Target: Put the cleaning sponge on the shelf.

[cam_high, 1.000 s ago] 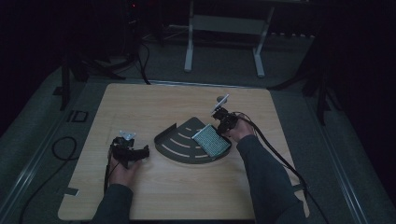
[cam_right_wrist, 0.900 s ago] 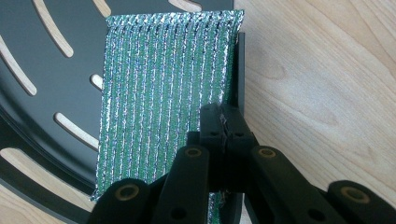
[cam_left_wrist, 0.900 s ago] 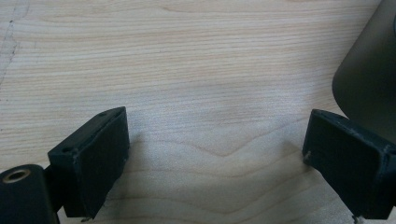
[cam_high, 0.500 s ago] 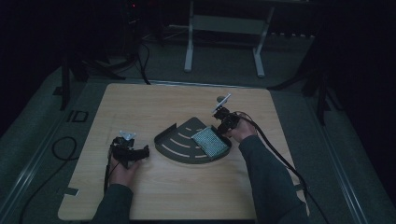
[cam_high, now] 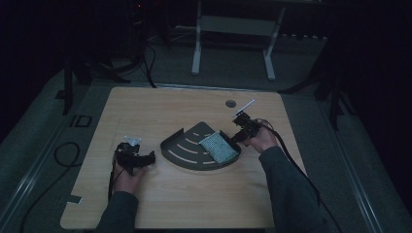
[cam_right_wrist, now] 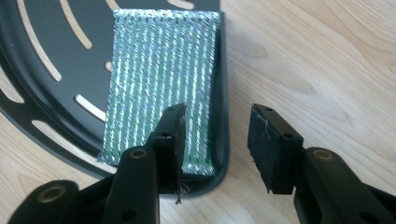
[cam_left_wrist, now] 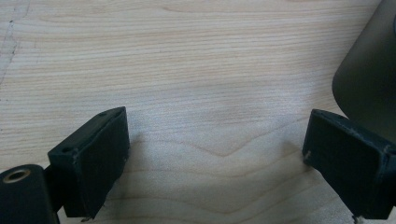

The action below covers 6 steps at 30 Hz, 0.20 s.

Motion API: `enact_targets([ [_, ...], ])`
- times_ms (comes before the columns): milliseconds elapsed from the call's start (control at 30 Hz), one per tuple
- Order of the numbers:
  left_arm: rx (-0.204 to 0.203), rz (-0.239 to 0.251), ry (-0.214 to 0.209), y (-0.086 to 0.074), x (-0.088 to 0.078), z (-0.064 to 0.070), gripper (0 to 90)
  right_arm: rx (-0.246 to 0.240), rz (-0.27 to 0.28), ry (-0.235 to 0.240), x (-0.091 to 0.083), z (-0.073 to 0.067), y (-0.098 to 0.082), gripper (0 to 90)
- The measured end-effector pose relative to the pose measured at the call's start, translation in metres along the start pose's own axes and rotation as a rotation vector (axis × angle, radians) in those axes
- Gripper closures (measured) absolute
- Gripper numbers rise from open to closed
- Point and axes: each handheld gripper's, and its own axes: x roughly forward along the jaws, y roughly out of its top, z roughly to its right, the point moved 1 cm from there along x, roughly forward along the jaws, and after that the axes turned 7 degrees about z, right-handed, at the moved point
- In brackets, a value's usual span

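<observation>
A dark fan-shaped slotted tray (cam_high: 187, 145) lies mid-table. On its right end rests a green-and-silver mesh pad (cam_high: 218, 148). My right gripper (cam_high: 241, 127) is at the tray's right end, open. In the right gripper view the gripper (cam_right_wrist: 217, 135) straddles the tray's raised rim (cam_right_wrist: 223, 93), one jaw over the mesh pad (cam_right_wrist: 159, 79) and the other over bare wood, with nothing gripped. My left gripper (cam_high: 138, 158) rests on the table left of the tray. Its jaws (cam_left_wrist: 215, 154) stand wide open over bare wood, and the tray's edge (cam_left_wrist: 369, 79) is at the upper right.
A round grommet hole (cam_high: 230, 103) sits in the wooden tabletop (cam_high: 160, 111) behind the right gripper. Cables trail from both grippers. A white stand (cam_high: 233, 29) is on the floor beyond the table's far edge.
My right gripper and hand have shifted a little to the right. The mesh pad, the tray and the left gripper have stayed where they were.
</observation>
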Motion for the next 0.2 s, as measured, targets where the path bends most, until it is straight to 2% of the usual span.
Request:
enact_targets([
  [200,-0.001,0.000,0.000,0.000,0.000,0.000,7.7,0.025,0.027,-0.009,-0.009,0.007,-0.013,53.8],
])
